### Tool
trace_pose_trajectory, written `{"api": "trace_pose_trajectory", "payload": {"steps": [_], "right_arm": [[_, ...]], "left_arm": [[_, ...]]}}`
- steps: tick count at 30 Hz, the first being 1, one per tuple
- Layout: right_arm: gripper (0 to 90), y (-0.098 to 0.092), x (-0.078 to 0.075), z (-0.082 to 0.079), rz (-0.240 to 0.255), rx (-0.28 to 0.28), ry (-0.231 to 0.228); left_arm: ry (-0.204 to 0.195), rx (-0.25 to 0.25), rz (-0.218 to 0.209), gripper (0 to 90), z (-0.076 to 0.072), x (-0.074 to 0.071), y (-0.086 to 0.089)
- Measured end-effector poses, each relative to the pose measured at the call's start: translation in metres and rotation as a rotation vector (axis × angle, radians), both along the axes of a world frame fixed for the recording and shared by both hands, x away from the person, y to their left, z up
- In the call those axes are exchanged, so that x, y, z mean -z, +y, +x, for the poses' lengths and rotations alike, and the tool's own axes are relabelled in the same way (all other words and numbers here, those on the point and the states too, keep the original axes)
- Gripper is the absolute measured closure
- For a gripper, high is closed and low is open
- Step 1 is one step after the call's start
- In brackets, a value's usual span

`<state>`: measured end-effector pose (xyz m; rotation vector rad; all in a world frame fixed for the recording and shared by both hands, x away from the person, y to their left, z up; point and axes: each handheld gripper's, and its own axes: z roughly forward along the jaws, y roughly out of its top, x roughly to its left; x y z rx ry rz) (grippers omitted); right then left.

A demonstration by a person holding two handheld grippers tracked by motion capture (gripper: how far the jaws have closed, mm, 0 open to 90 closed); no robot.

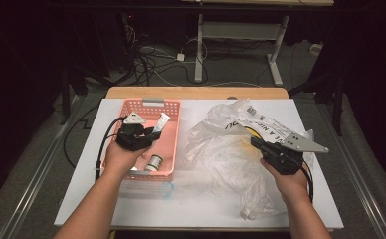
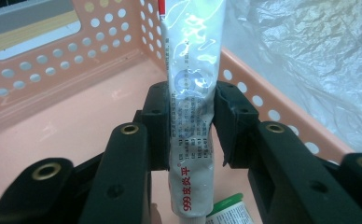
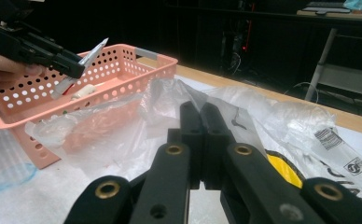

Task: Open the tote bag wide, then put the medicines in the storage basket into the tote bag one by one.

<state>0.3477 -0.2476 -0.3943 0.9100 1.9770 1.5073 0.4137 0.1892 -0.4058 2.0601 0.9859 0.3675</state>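
White table (image 1: 131,204), dark room beyond. My left tongs (image 2: 191,126) clamp a white ointment tube (image 2: 193,112), held above the floor of the pink basket (image 1: 173,144). My right tongs (image 3: 201,135) are clenched on the clear plastic bag (image 3: 170,100), crumpled just beside the basket.

A lab: dark room, floor cables (image 1: 148,62), bare workbench (image 1: 131,204).

Open worktop (image 1: 201,206) near front edge. Crumpled plastic bag (image 1: 231,149) blocking centre-right; pink basket (image 1: 173,107) walls hemming left side, w/ small bottle (image 1: 154,163) inside.
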Motion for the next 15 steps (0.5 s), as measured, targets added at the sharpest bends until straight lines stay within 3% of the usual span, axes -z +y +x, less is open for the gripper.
{"api": "trace_pose_trajectory", "payload": {"steps": [8,15], "right_arm": [[90.0,0.002,-0.001,-0.001,-0.003,-0.012,-0.007],[90.0,0.003,-0.003,-0.002,-0.006,-0.019,-0.02]], "left_arm": [[-0.038,0.01,-0.025,66.4,-0.013,-0.009,-0.002],[-0.044,0.004,-0.066,66.4,-0.025,-0.011,-0.003]]}}
